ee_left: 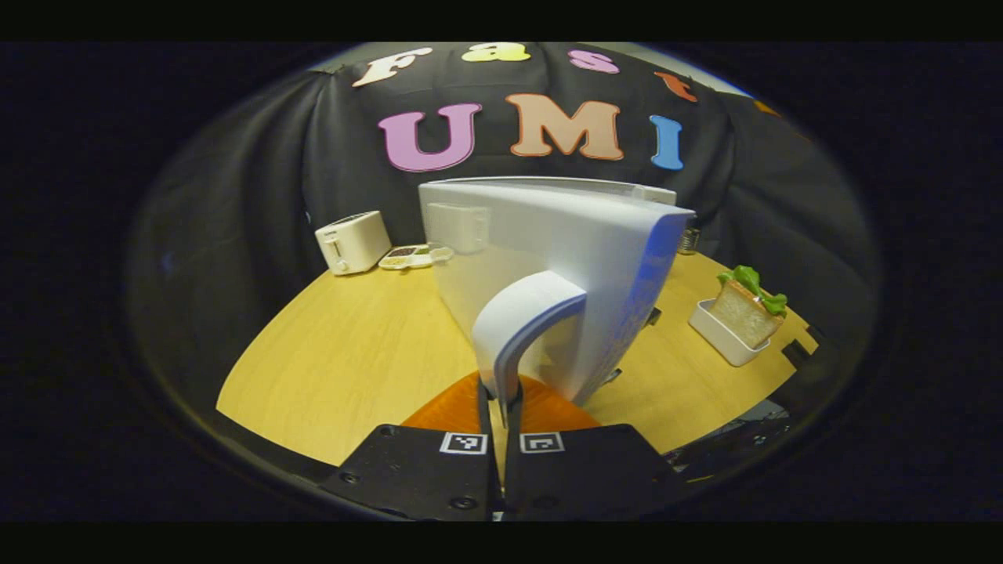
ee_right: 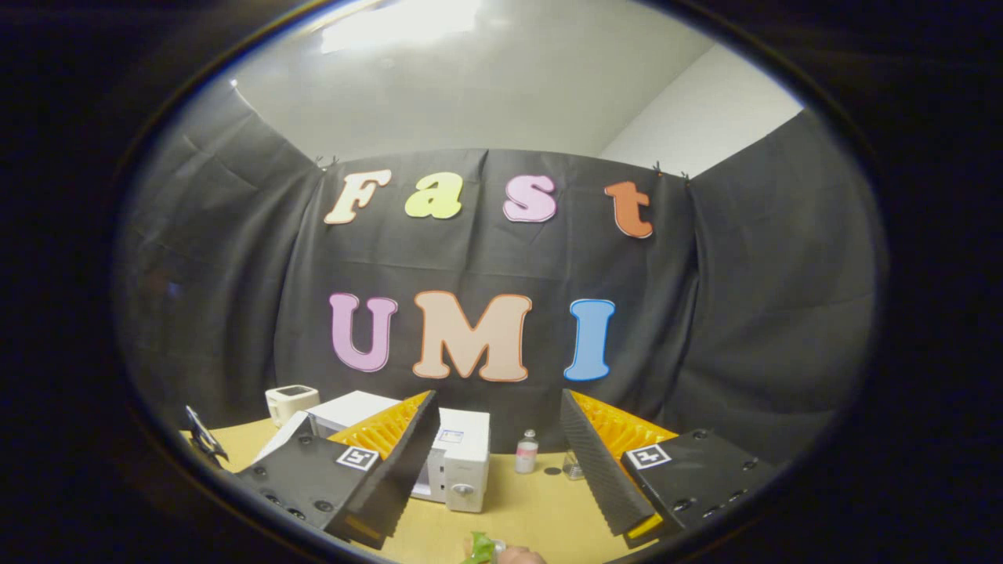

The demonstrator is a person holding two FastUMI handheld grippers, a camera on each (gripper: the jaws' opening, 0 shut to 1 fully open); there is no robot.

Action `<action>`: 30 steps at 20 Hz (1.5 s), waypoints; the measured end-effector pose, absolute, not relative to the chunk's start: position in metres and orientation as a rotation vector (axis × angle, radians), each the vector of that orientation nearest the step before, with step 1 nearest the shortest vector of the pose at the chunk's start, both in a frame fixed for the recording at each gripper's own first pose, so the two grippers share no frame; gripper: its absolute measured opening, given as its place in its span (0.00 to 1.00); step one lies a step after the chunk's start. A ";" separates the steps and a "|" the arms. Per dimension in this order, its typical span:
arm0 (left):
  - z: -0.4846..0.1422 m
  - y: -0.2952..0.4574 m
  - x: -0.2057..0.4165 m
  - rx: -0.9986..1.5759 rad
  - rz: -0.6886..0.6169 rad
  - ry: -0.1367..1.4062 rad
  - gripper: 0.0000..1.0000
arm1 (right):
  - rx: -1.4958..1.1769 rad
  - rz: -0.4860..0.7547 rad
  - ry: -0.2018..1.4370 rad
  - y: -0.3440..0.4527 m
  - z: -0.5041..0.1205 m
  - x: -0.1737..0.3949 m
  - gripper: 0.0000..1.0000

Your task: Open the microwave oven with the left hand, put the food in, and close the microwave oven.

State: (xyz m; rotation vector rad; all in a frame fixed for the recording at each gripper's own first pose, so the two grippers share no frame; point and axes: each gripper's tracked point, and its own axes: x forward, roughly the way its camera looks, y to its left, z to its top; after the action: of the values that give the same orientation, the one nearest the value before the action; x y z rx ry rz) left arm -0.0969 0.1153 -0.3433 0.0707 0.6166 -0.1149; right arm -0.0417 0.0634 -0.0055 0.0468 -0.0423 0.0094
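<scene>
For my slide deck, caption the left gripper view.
Left hand-held gripper shut on the microwave door handle, door swung open.

table (ee_left: 353, 352) wood | on it: microwave (ee_left: 548, 258), toaster (ee_left: 353, 241), sandwich tray (ee_left: 725, 333), bottle (ee_right: 526, 453)

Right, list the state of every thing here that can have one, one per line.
White microwave door: swung open, its curved handle gripped.
Left tongs: shut on the handle.
Right tongs: open, holding nothing.
Sandwich with green lettuce: sitting in its white rectangular tray on the wooden table, not yet in the microwave.
White toaster: upright.
</scene>
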 end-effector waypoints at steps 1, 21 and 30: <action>-0.344 0.129 -0.099 0.071 -0.097 0.618 0.01 | 0.039 0.006 -0.044 0.068 -0.005 -0.042 0.96; -0.330 0.191 -0.108 0.090 -0.101 0.601 0.85 | -0.040 0.042 -0.005 0.099 -0.034 -0.056 0.96; -0.264 0.209 -0.130 0.076 -0.011 0.509 0.98 | -0.010 0.081 0.144 0.100 -0.122 -0.059 0.97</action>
State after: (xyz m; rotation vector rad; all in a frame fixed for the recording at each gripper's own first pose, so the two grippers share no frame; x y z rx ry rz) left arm -0.1304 0.2090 -0.2640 0.0759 0.5086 -0.0110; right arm -0.0589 0.1005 -0.1217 -0.0102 0.1438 0.0811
